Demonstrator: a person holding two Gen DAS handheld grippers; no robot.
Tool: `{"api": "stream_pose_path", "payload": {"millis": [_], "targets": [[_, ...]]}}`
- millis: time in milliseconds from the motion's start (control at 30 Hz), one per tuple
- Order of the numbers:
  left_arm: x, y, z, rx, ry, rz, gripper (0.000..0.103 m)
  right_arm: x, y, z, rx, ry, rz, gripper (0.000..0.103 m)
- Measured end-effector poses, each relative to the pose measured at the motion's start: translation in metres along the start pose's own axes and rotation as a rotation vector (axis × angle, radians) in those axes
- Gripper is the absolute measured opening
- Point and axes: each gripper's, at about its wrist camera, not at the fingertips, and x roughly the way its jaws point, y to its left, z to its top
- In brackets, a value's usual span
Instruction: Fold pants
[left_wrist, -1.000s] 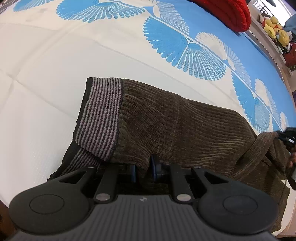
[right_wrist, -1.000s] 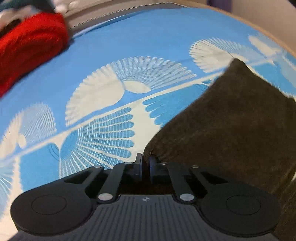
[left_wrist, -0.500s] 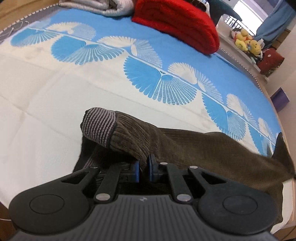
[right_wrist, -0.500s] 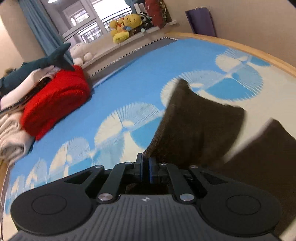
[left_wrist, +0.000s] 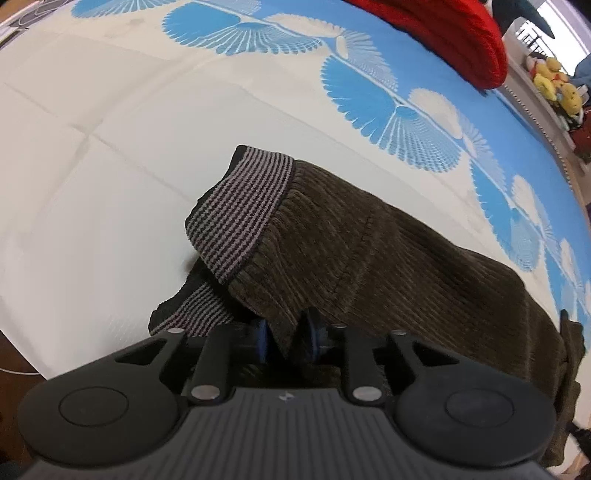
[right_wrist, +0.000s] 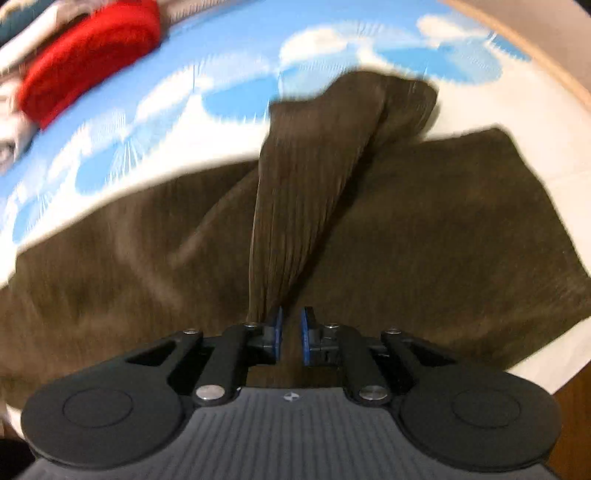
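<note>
Dark brown corduroy pants (left_wrist: 369, 258), grey-striped ribbed waistband (left_wrist: 240, 218): lying near the front edge of the blue-and-white fan-patterned bed cover (left_wrist: 92, 166). Left gripper (left_wrist: 286, 338): clamped on waist fabric. Right gripper (right_wrist: 290, 334): pads slightly apart, raised leg fold beside left pad.

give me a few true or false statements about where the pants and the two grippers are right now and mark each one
1. The pants are brown corduroy with a striped waistband. True.
2. The left gripper has a fold of the pants between its fingers. True.
3. The pants lie on a bare wooden table. False: they lie on a bed cover printed with blue and white fans.
4. The right gripper is far from the pants. False: a raised ridge of the fabric runs right up to its fingers.
5. A red blanket sits at the far side of the bed. True.
</note>
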Motion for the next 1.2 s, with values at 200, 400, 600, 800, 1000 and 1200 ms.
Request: {"api": "stream_pose_path", "payload": {"millis": [200, 400, 600, 800, 1000, 1200], "targets": [[0.009, -0.004, 0.004, 0.031, 0.007, 0.059, 0.040, -0.015, 0.000, 0.026, 0.024, -0.243, -0.047, 0.045], [0.017, -0.009, 0.006, 0.081, 0.020, 0.087, 0.040, 0.018, 0.013, 0.048, -0.058, -0.243, -0.111, 0.045], [0.023, -0.015, 0.008, 0.109, 0.023, 0.105, 0.040, 0.050, 0.048, 0.057, -0.183, -0.218, -0.140, 0.046], [0.024, -0.013, 0.010, 0.108, 0.032, 0.090, 0.040, 0.085, 0.082, 0.059, -0.356, -0.168, -0.284, 0.048], [0.024, -0.011, 0.011, 0.115, 0.036, 0.077, 0.040, 0.102, 0.084, 0.057, -0.402, -0.121, -0.379, 0.045], [0.024, -0.012, 0.010, 0.120, 0.032, 0.077, 0.039, 0.075, 0.058, 0.064, -0.224, -0.176, -0.342, 0.007]]}}
